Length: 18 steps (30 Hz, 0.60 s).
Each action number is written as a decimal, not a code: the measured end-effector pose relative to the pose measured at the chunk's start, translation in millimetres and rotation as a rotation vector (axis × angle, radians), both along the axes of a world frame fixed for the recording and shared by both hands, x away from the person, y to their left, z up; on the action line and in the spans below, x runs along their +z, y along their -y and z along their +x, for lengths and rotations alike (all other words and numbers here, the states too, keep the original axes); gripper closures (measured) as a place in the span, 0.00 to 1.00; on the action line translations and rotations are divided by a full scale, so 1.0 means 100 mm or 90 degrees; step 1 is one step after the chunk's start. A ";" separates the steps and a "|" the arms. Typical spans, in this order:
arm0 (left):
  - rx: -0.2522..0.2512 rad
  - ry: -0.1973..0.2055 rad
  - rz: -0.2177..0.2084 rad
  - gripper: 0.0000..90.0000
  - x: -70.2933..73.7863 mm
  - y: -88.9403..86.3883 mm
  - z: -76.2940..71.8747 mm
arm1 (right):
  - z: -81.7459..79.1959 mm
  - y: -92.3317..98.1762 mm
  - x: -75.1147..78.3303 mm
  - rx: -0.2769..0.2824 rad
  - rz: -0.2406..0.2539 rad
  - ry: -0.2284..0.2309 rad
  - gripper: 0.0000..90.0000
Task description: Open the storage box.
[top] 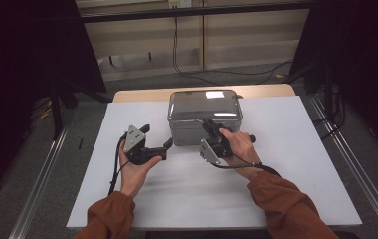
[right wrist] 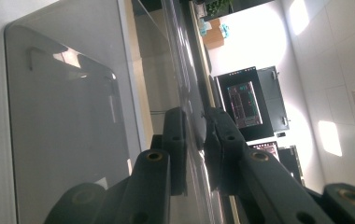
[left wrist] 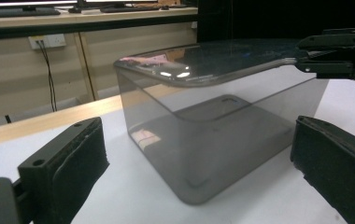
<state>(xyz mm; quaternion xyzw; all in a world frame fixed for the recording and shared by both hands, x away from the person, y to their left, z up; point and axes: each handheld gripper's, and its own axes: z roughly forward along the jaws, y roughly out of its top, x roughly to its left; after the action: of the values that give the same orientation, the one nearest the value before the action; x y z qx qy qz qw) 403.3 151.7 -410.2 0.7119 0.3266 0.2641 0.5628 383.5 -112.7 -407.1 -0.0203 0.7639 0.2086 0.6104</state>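
- Box (top: 204, 117): smoky see-through plastic, rounded corners, sits at the far middle of the white table (top: 286, 164), lid (top: 204, 103) on top.
- Box looks empty through the walls in the left gripper view (left wrist: 203, 140); bare floor of it visible.
- Lid is grey, glossy, catching light glare; its edge overhangs the box walls a little (left wrist: 213, 60).
- My right gripper (top: 210, 128) is at the near front edge of the box, right of centre, hand (top: 239, 147) behind it.
- Right gripper clenched on the lid rim: in the right gripper view the two jaws pinch the thin lid edge (right wrist: 192, 116) from both sides, pads touching it.
- That view is rolled sideways, so the box wall (right wrist: 68, 130) fills the left and the room stands on end at right.
- My left gripper (top: 157, 142) is held just left of the box, near its front left corner, not touching it.
- Left gripper released: jaws spread wide, box corner seen between them in the left gripper view, nothing held (left wrist: 199, 154).
- Left hand (top: 135, 172) palm up under the gripper, cable trailing down by the wrist.
- Right gripper also shows at the upper right of the left gripper view, on the lid edge (left wrist: 339, 60).
- Both sleeves (top: 286, 206) rust-orange, coming in from the bottom.
- Wooden strip (top: 142, 94) behind the table top, cables on the floor (top: 256, 74) beyond.
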 end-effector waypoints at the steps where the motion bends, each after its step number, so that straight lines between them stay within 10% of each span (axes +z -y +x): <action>1: 0.002 0.001 -0.004 0.05 0.00 0.00 0.02 | 0.00 0.00 0.00 -0.002 0.002 0.001 0.88; 18: 0.013 0.023 0.025 0.09 -0.04 0.23 0.39 | 0.01 0.00 0.04 -0.001 0.006 0.010 0.88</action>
<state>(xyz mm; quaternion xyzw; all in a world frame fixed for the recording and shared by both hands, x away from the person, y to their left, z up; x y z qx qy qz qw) 442.7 129.2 -414.6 0.7144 0.3184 0.2894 0.5518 384.1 -113.2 -403.3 -0.0183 0.7580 0.2113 0.6169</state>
